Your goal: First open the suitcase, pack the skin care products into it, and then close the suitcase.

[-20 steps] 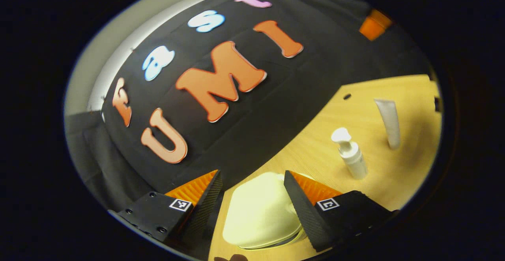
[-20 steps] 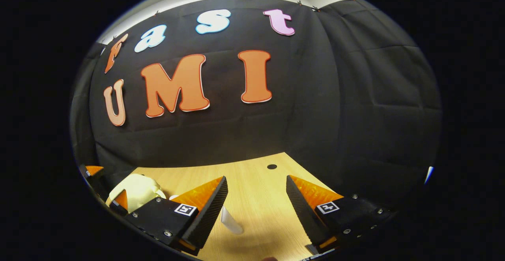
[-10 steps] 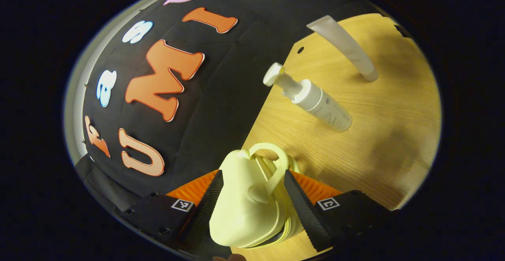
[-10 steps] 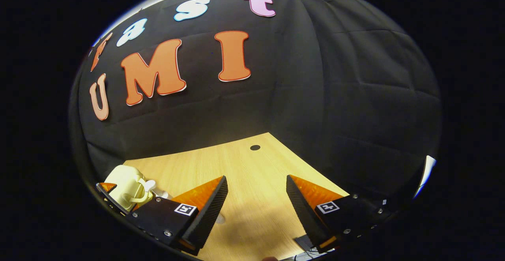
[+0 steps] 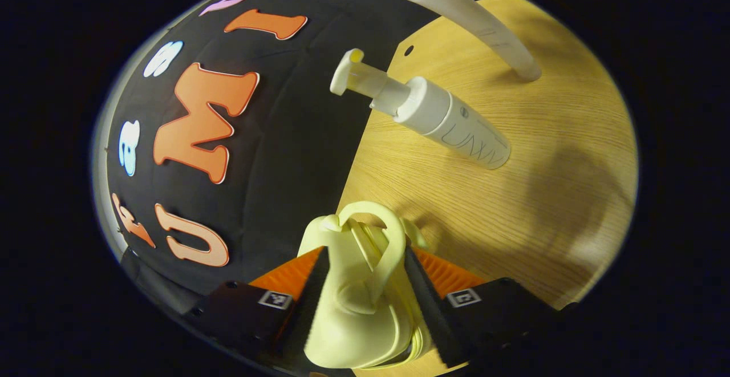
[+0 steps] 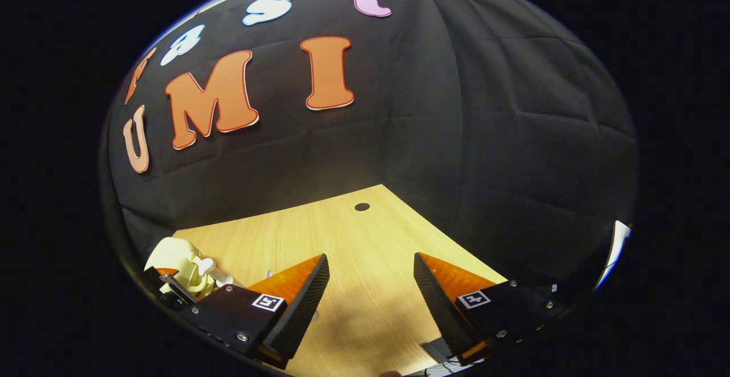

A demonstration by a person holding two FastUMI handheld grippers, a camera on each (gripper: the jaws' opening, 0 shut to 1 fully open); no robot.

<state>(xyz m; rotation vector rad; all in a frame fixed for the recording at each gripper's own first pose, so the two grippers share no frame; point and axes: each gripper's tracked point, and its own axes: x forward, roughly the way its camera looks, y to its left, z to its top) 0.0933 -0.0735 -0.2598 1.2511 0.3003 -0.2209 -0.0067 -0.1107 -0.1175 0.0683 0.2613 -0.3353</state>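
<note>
the small pale-yellow hard-shell suitcase [image 5: 356, 303] with its looped handle sits pinched between the fingers of the left tool [image 5: 360, 297], on the wooden worktop [image 5: 513, 206]. near it stand a white pump bottle [image 5: 433, 114] and a white squeeze tube [image 5: 485, 29]. the right tool [image 6: 370, 297] hangs spread wide, holding nothing.

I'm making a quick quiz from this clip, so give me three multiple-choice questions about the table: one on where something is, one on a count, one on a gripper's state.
1. What stands between the left gripper's fingers?
A. pale yellow plastic suitcase
B. white pump bottle
C. nothing

2. How many skin care products stand on the wooden table?
A. one
B. two
C. four

3. The right gripper is:
A. shut on the suitcase
B. open
C. shut on the white squeeze tube

Answers: 1 A, both fingers press its sides; 2 B, pump bottle and tube; 3 B, bare table between its fingers.
</note>
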